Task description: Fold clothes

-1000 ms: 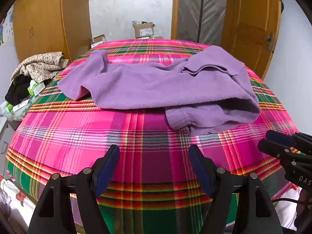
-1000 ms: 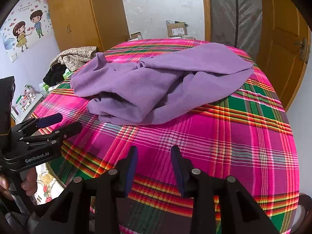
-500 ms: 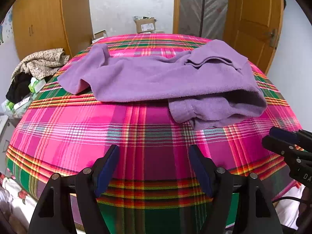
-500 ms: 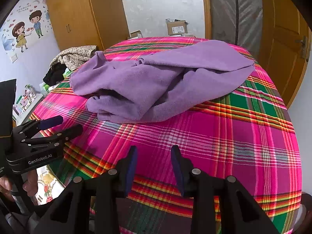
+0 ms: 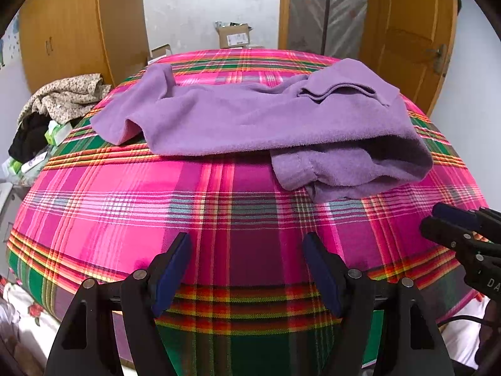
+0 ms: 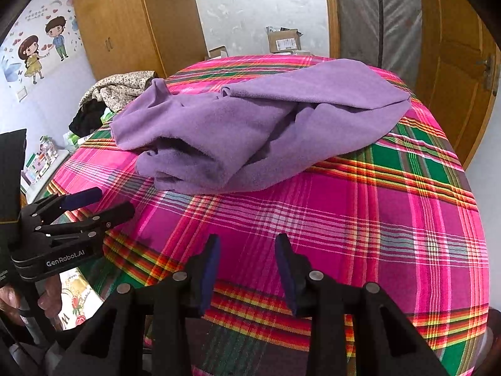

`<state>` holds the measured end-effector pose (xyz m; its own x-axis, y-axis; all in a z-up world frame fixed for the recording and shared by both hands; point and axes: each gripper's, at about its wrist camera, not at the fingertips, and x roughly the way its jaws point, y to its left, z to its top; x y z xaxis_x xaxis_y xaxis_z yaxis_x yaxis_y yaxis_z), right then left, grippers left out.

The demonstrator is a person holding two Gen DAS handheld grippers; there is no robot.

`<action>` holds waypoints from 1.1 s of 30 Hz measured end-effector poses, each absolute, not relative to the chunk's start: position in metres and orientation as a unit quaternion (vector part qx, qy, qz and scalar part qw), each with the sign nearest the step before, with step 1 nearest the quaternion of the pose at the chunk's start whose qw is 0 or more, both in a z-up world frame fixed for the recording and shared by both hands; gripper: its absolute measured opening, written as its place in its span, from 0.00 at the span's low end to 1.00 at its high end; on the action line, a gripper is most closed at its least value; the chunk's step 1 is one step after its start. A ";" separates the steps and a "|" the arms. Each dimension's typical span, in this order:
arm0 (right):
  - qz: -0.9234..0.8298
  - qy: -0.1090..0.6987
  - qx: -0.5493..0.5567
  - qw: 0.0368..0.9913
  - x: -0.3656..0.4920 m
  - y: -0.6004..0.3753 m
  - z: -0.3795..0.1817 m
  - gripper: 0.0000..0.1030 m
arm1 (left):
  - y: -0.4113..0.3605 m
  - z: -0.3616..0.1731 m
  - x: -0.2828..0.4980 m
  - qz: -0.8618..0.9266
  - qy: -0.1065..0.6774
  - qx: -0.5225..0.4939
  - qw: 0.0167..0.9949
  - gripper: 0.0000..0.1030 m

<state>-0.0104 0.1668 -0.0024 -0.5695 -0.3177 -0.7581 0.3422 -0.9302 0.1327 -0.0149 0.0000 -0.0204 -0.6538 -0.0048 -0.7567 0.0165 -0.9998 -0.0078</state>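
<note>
A purple fleece garment point(image 5: 250, 119) lies crumpled across the far half of the pink plaid bed point(image 5: 156, 194); the right wrist view shows the same garment point(image 6: 250, 131) bunched with a loose fold near its front edge. My left gripper point(image 5: 247, 244) hovers open over the bed's near edge, nothing between its blue pads, well short of the garment. My right gripper point(image 6: 247, 241) is open too, empty, over bare plaid. Each gripper shows in the other's view: the right gripper point(image 5: 438, 219) at the right edge, the left gripper point(image 6: 109, 203) at the left, held by a hand.
A pile of patterned and black clothes point(image 5: 62, 100) sits on a side table left of the bed, with small boxes point(image 5: 47, 141). Wooden wardrobes point(image 6: 131, 25) stand behind, a door point(image 5: 413, 37) at the right, a cardboard box point(image 5: 233, 36) on the floor beyond.
The left wrist view has tilted slightly, so the garment sits lower and nearer in it. The right wrist view is nearly unchanged. Both grippers stay open and empty.
</note>
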 end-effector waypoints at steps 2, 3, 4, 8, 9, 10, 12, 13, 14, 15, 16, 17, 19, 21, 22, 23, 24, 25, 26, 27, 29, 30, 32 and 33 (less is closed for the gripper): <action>-0.885 0.015 0.426 0.187 -0.010 0.166 -0.003 0.36 | 0.000 -0.021 -0.015 -0.909 0.007 0.416 0.006 0.72; -0.885 0.015 0.426 0.187 -0.010 0.166 -0.003 0.36 | 0.000 -0.021 -0.014 -0.909 0.007 0.416 0.006 0.72; -0.885 0.015 0.426 0.187 -0.010 0.166 -0.003 0.36 | 0.000 -0.021 -0.014 -0.909 0.007 0.416 0.006 0.72; -0.885 0.014 0.426 0.187 -0.011 0.167 -0.004 0.36 | 0.000 -0.021 -0.013 -0.910 0.008 0.415 0.006 0.72; -0.885 0.014 0.426 0.187 -0.010 0.167 -0.004 0.36 | 0.000 -0.021 -0.013 -0.910 0.008 0.415 0.006 0.72; -0.885 0.013 0.426 0.187 -0.010 0.167 -0.004 0.36 | 0.000 -0.021 -0.013 -0.910 0.008 0.415 0.006 0.72; -0.885 0.013 0.426 0.187 -0.010 0.167 -0.004 0.36 | 0.000 -0.022 -0.013 -0.910 0.008 0.414 0.005 0.72; -0.885 0.014 0.426 0.187 -0.010 0.167 -0.004 0.36 | 0.000 -0.022 -0.013 -0.910 0.008 0.414 0.005 0.72; -0.885 0.014 0.425 0.187 -0.010 0.167 -0.004 0.36 | 0.000 -0.022 -0.013 -0.910 0.008 0.414 0.005 0.72; -0.885 0.014 0.425 0.187 -0.009 0.167 -0.004 0.36 | 0.000 -0.022 -0.013 -0.910 0.008 0.414 0.005 0.72; -0.885 0.014 0.425 0.187 -0.009 0.167 -0.004 0.36 | -0.001 -0.022 -0.013 -0.910 0.009 0.413 0.005 0.73; -0.885 0.014 0.425 0.187 -0.009 0.167 -0.004 0.37 | -0.001 -0.022 -0.013 -0.910 0.009 0.414 0.005 0.73; -0.885 0.014 0.425 0.187 -0.009 0.167 -0.004 0.37 | -0.001 -0.022 -0.013 -0.910 0.009 0.414 0.005 0.73; -0.885 0.014 0.425 0.187 -0.008 0.167 -0.004 0.37 | -0.001 -0.022 -0.013 -0.910 0.009 0.414 0.005 0.73; -0.885 0.014 0.425 0.187 -0.008 0.167 -0.004 0.37 | -0.001 -0.022 -0.013 -0.910 0.010 0.414 0.006 0.74; -0.885 0.014 0.425 0.187 -0.008 0.167 -0.004 0.37 | -0.001 -0.022 -0.013 -0.910 0.010 0.414 0.006 0.74; -0.886 0.014 0.425 0.187 -0.008 0.167 -0.004 0.37 | -0.001 -0.022 -0.013 -0.910 0.010 0.414 0.006 0.74; -0.886 0.014 0.425 0.187 -0.008 0.167 -0.004 0.37 | -0.001 -0.022 -0.013 -0.910 0.010 0.414 0.006 0.74; -0.885 0.014 0.425 0.187 -0.008 0.167 -0.004 0.37 | -0.001 -0.022 -0.013 -0.910 0.010 0.413 0.006 0.74; -0.885 0.014 0.425 0.187 -0.008 0.167 -0.004 0.37 | -0.001 -0.022 -0.013 -0.910 0.010 0.413 0.006 0.74; -0.886 0.015 0.425 0.186 -0.008 0.167 -0.003 0.37 | -0.001 -0.022 -0.014 -0.911 0.009 0.413 0.006 0.74; -0.886 0.016 0.425 0.186 -0.008 0.167 -0.003 0.37 | -0.001 -0.022 -0.014 -0.911 0.009 0.413 0.006 0.74; -0.885 0.016 0.425 0.187 -0.008 0.166 -0.003 0.38 | -0.001 -0.022 -0.013 -0.911 0.009 0.413 0.005 0.74; -0.885 0.016 0.425 0.188 -0.008 0.166 -0.003 0.39 | -0.002 -0.022 -0.013 -0.911 0.009 0.412 0.005 0.74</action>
